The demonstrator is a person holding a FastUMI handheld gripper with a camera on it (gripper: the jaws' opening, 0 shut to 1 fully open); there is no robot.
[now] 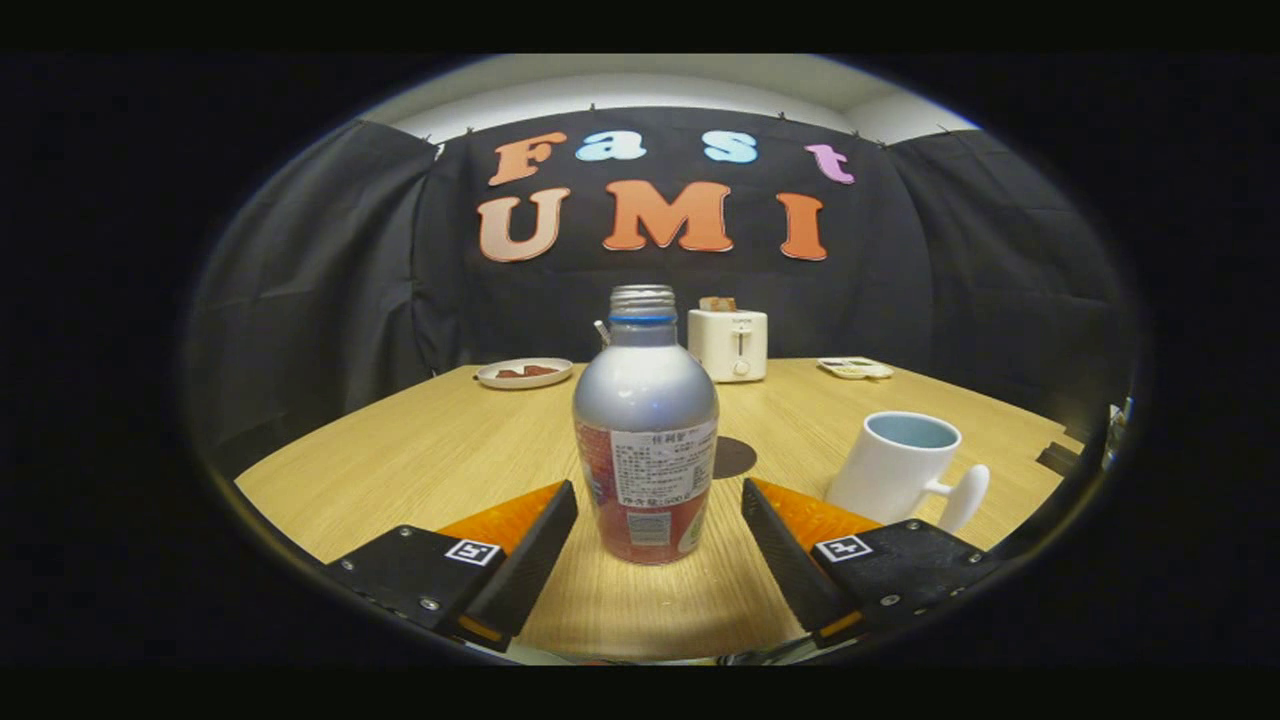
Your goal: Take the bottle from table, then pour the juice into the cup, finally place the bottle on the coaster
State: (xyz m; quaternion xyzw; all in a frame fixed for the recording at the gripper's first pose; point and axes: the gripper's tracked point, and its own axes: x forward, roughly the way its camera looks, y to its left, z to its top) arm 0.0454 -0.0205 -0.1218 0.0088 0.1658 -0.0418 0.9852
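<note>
Fingers of gripper spread wide w/ bottle upright between them at 12 o'clock, untouched (cap looks off). Coaster just behind, cup at 2 o'clock. Ease fwd, centre, squeeze label band level.

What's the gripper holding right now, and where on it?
Nothing. The gripper is open, its fingers on either side of the bottle near its base, with a gap on both sides. The bottle stands upright on the table.

Cloth-walled test booth: table, toaster
</note>
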